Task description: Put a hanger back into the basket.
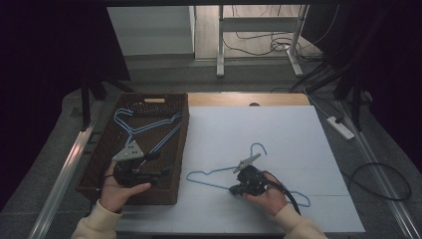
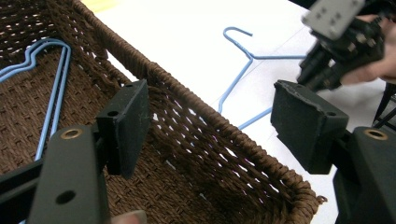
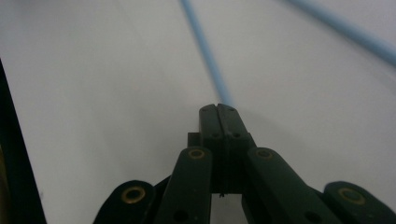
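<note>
- Right hand-held gripper (image 3: 218, 108) is clamped on the blue hanger (image 1: 214, 173)'s wire: light, stiff, thin, likely slippery.
- Left hand-held gripper (image 2: 210, 121) gapes empty over the basket (image 1: 180, 144).

Background only: white surface (image 1: 278, 129), desk frame, cabling, dark surround.

White sheet covers most of the surface; a bare wood strip (image 1: 239, 99) shows along its far edge, with a small dark spot (image 1: 254, 104) on it. Grey floor (image 1: 199, 74) beyond. White desk legs (image 1: 220, 45) stand at top centre, loose black cables (image 1: 259, 45) tangled on the floor between them. White panel (image 1: 149, 30) at upper left. White power strip (image 1: 341, 127) lies off the surface's right edge, a black cable loop (image 1: 383, 181) on the floor near it. Metal rail (image 1: 64, 174) runs along the left side, another (image 1: 383, 179) along the right. Dark curtains (image 1: 45, 74) on both flanks.
</note>
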Demonstrator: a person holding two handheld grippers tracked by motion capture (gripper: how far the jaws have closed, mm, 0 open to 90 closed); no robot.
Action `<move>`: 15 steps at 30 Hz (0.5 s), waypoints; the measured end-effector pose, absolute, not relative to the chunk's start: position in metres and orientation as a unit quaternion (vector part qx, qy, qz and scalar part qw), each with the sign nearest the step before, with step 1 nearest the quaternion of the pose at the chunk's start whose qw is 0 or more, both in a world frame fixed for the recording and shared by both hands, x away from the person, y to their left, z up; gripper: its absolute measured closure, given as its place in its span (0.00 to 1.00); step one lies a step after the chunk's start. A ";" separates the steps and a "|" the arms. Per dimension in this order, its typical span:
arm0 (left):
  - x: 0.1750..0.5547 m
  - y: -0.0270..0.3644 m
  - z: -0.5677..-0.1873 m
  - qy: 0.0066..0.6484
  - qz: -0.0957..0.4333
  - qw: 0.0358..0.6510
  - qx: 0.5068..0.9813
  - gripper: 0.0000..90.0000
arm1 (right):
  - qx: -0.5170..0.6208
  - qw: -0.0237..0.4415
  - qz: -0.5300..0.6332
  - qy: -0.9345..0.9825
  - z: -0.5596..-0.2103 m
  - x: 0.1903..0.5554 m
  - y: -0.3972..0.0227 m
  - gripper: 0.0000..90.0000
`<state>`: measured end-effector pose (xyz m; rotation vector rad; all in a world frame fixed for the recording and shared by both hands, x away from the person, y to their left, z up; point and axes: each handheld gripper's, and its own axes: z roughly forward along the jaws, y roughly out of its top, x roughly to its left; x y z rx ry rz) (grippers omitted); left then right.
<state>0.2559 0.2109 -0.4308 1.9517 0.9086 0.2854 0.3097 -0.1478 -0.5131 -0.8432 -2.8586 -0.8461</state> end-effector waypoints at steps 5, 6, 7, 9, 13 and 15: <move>0.257 0.210 -0.431 0.370 0.116 0.465 0.796 0.32 | -0.301 -0.002 -0.315 -0.900 -0.505 0.311 -0.163 1.00; 0.257 0.209 -0.431 0.370 0.115 0.465 0.796 0.32 | -0.303 -0.004 -0.317 -0.899 -0.503 0.314 -0.162 1.00; 0.257 0.209 -0.431 0.370 0.115 0.465 0.796 0.32 | -0.303 -0.004 -0.317 -0.899 -0.503 0.314 -0.162 1.00; 0.258 0.207 -0.432 0.369 0.114 0.465 0.797 0.32 | -0.304 -0.009 -0.319 -0.898 -0.502 0.321 -0.156 1.00; 0.258 0.207 -0.432 0.368 0.112 0.465 0.798 0.32 | -0.298 0.002 -0.325 -0.898 -0.508 0.335 -0.125 1.00; 0.258 0.208 -0.432 0.369 0.113 0.465 0.797 0.32 | -0.298 0.008 -0.324 -0.898 -0.510 0.337 -0.120 1.00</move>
